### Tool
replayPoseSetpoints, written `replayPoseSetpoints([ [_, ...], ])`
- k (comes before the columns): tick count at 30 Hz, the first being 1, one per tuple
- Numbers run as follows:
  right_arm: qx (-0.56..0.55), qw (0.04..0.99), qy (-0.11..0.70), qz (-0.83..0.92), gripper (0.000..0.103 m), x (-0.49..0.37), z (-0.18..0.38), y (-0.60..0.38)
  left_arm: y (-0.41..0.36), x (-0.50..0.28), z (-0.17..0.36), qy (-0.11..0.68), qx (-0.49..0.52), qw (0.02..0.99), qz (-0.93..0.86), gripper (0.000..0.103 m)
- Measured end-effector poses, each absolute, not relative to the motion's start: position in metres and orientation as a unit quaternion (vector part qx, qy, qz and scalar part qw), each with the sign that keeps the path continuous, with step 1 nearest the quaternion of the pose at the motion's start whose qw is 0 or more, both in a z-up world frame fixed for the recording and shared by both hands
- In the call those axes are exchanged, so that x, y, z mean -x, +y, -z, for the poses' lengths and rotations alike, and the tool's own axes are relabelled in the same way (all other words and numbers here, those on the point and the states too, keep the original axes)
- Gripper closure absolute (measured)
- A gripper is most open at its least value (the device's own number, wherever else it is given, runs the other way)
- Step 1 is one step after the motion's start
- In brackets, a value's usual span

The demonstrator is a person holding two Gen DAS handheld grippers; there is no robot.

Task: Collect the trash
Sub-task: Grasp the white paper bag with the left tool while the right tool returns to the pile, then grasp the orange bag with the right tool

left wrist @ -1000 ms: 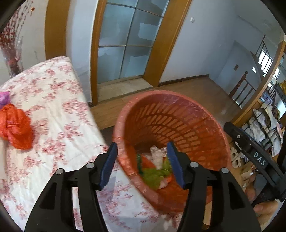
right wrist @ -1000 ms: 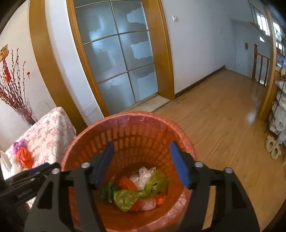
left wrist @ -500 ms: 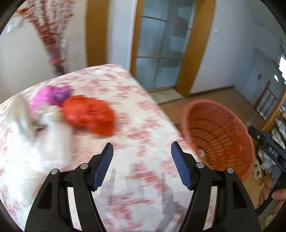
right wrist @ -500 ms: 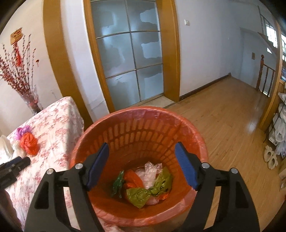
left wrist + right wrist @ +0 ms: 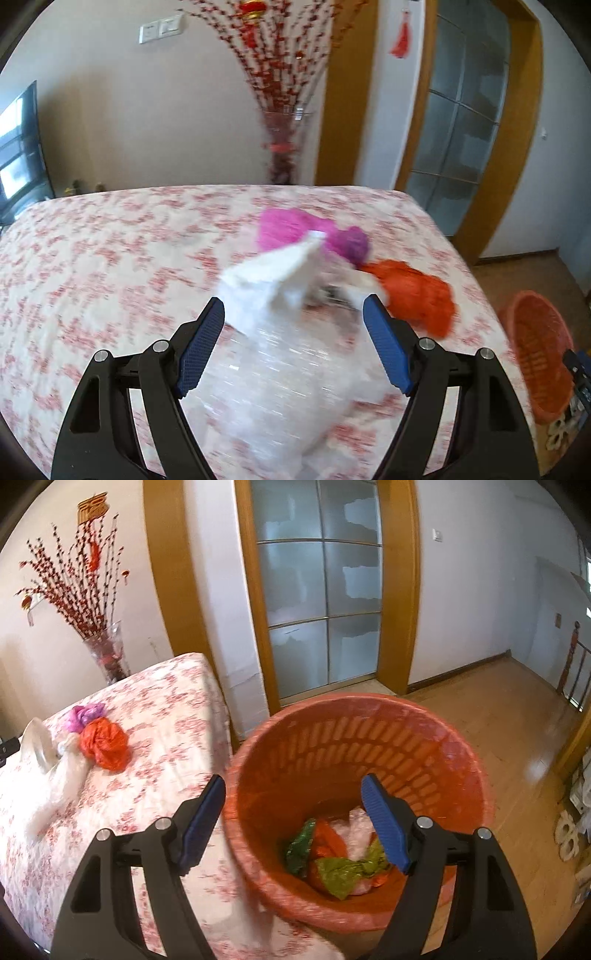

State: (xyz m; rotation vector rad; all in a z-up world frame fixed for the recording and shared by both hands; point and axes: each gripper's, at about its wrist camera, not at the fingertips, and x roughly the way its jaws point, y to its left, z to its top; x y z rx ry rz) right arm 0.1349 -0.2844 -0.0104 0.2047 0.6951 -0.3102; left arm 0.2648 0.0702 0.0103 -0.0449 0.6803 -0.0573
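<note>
A blurred clear-white plastic bag (image 5: 280,325) lies on the floral-clothed table (image 5: 92,258). My left gripper (image 5: 293,306) hovers just above it, jaws opening, the bag showing between the blue pads without touching them. Behind it lie a pink bag (image 5: 291,229) and a crumpled orange bag (image 5: 417,295). My right gripper (image 5: 293,782) stands open over the near rim of the orange slatted basket (image 5: 354,705), which holds green, orange and clear bags (image 5: 340,860). The right wrist view also shows the orange bag (image 5: 107,744), the pink bag (image 5: 86,714) and the clear bag (image 5: 62,771) on the table (image 5: 177,709).
The basket (image 5: 535,343) sits off the table's right edge above a wooden floor (image 5: 517,720). A glass vase of red branches (image 5: 282,147) stands behind the table against the wall. Frosted glass doors (image 5: 317,609) are behind the basket.
My left gripper swung left from the basket to the table and now hangs over the clear-white bag, jaws wider. The right gripper shifted slightly left over the basket and opened a little.
</note>
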Motion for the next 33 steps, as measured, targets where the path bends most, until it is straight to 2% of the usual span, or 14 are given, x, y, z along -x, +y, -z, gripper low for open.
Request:
replayPoseSetpoints([
  [4,-0.098,0.924,0.342,0.141,0.028,-0.142,0.009,-0.272,0.074,-0.278,-0.003,0.337,0.005,0.941,0.018,0.03],
  [8,-0.094,0.925,0.344,0.13,0.028,-0.146,0.007,-0.259,0.075,-0.286,0.002,0.34,-0.008,0.94,0.019,0.041],
  [13,-0.087,0.927,0.347,0.112,0.028,-0.151,0.006,-0.243,0.074,-0.296,0.007,0.346,-0.016,0.938,0.022,0.063],
  [15,-0.084,0.928,0.348,0.105,0.028,-0.153,0.005,-0.236,0.075,-0.3,0.009,0.349,-0.017,0.937,0.023,0.077],
  [18,-0.077,0.929,0.349,0.095,0.028,-0.155,0.004,-0.226,0.08,-0.301,0.009,0.347,-0.013,0.938,0.025,0.093],
  [23,-0.073,0.929,0.353,0.078,0.028,-0.159,0.003,-0.211,0.094,-0.296,0.003,0.33,0.0,0.944,0.016,0.1],
  [33,-0.074,0.928,0.364,0.033,0.028,-0.182,0.006,-0.18,0.146,-0.287,-0.014,0.306,0.032,0.951,-0.034,0.101],
])
